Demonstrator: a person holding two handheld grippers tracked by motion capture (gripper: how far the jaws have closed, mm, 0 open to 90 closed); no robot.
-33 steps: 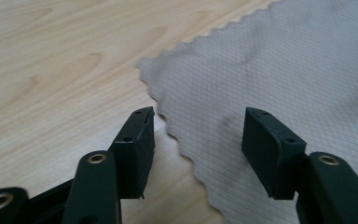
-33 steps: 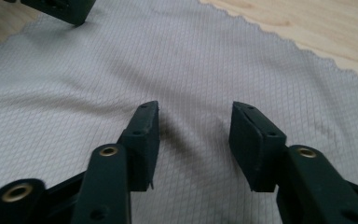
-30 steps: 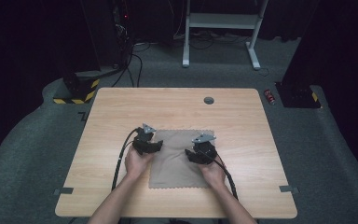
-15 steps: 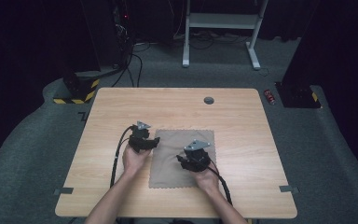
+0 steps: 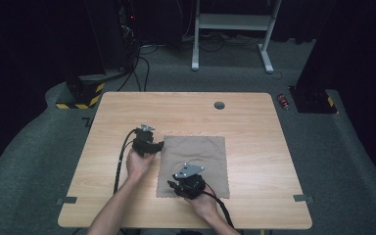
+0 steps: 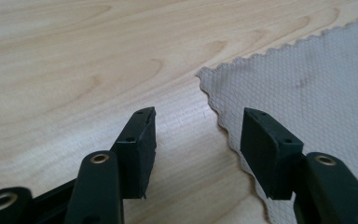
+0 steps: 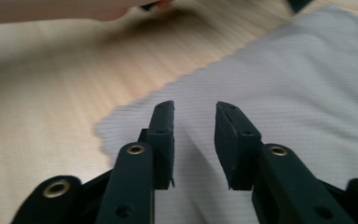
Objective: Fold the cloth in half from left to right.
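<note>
A grey-brown cloth (image 5: pixel 198 156) lies flat on the wooden table (image 5: pixel 254 147). My left gripper (image 5: pixel 160 145) sits at the cloth's far left corner. In the left gripper view the left gripper (image 6: pixel 198 123) is open, its jaws have just been closing a little, and the scalloped cloth (image 6: pixel 307 93) corner lies just ahead between them, untouched. My right gripper (image 5: pixel 172 185) hovers at the cloth's near left corner, pointing left. In the right gripper view the right gripper (image 7: pixel 193 109) has a narrow gap after closing, with the cloth (image 7: pixel 284 79) flat beneath and nothing pinched.
A round grommet (image 5: pixel 219 105) sits near the table's far edge. Tape marks (image 5: pixel 63 200) lie at the near corners. On the floor are a red can (image 5: pixel 284 102), a yellow-black striped base (image 5: pixel 78 95) and white stand legs (image 5: pixel 195 63).
My right gripper has moved from the cloth's right side to its near left corner, and its jaws stand narrower. The left gripper has stayed at the far left corner.
</note>
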